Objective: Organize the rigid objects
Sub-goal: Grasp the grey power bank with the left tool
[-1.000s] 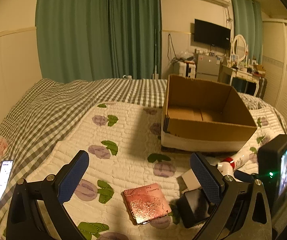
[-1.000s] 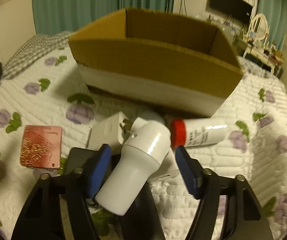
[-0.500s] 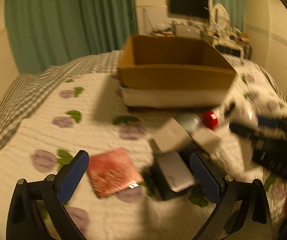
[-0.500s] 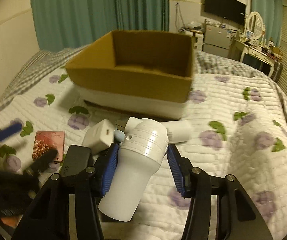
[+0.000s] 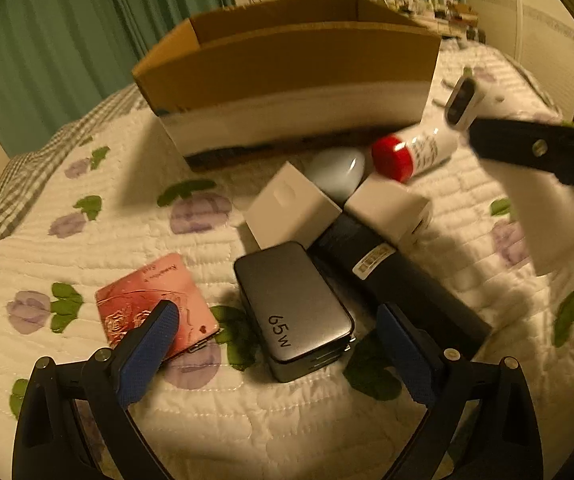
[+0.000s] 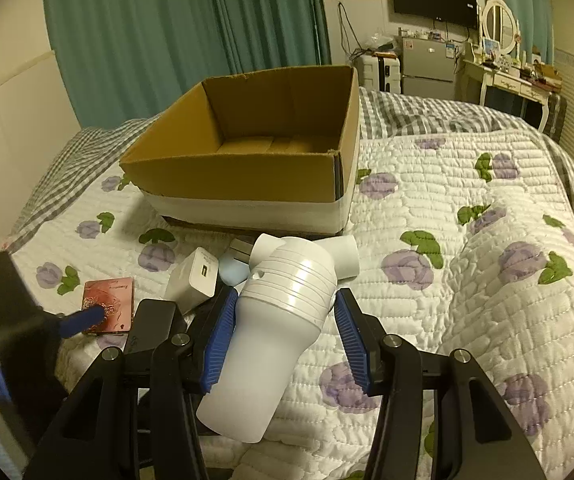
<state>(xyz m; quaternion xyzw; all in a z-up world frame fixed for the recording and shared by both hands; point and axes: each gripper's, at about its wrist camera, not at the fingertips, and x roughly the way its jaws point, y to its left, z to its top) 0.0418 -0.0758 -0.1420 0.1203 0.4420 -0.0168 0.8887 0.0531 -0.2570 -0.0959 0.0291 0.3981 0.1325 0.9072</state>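
Nearest in the right wrist view, the right tool (image 6: 283, 336) grips a white plastic appliance (image 6: 275, 332) by its ribbed body, one blue pad pressed to each side, the nozzle end pointing away toward the box and the plain end hanging down between the arms. In the left wrist view the left tool (image 5: 277, 346) hangs over the quilted bed (image 5: 87, 224) with its jaws spread wide and just starting to close; nothing is gripped, but a grey charger marked 65W (image 5: 293, 308) lies on the quilt between the two pads, touching neither. The left blue pad overlaps the near corner of a flat pink card box (image 5: 155, 298) lying just left of the charger. Right of the charger lies a long black box (image 5: 391, 272), and resting against both, a little farther off, are two white boxes (image 5: 293, 210), one to the left and one to the right. Behind these sit a pale blue rounded object (image 5: 339, 174) and a white tube with a red cap (image 5: 415, 152), lying on its side. Farthest, at the middle of the bed, stands the open cardboard box (image 6: 247, 168), brown above a white band, with nothing visible inside. Beyond it hang green curtains (image 6: 187, 32).
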